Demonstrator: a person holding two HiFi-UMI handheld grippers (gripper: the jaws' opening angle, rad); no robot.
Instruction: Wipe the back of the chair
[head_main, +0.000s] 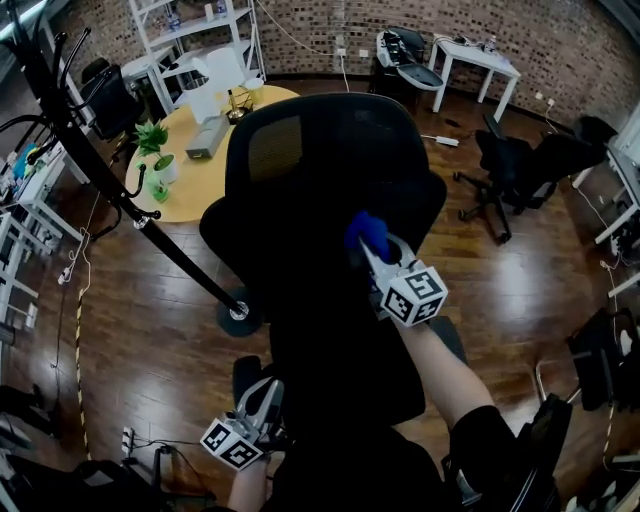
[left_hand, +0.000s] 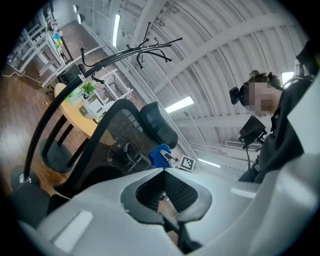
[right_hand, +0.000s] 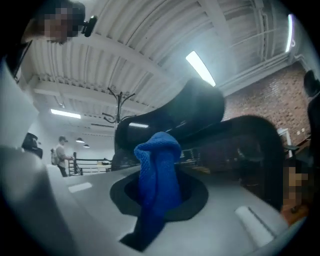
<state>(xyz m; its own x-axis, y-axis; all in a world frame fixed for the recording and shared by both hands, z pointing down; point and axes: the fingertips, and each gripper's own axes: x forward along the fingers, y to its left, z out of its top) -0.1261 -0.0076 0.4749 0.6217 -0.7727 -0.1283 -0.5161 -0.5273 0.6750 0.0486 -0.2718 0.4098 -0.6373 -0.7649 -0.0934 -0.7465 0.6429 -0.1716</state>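
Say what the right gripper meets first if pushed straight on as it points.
Probably the black chair back, with the blue cloth clamped in the right gripper touching first; the gap is hard to judge.

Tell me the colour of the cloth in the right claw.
The cloth is bright blue; the right gripper view shows it best.

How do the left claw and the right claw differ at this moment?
The right claw is shut on a blue cloth, while the left claw is shut with nothing between its jaws. The right claw is raised to the chair back, cloth end forward. The left claw is low, close to the person's body and off the chair back. What they share: both have their jaws together.
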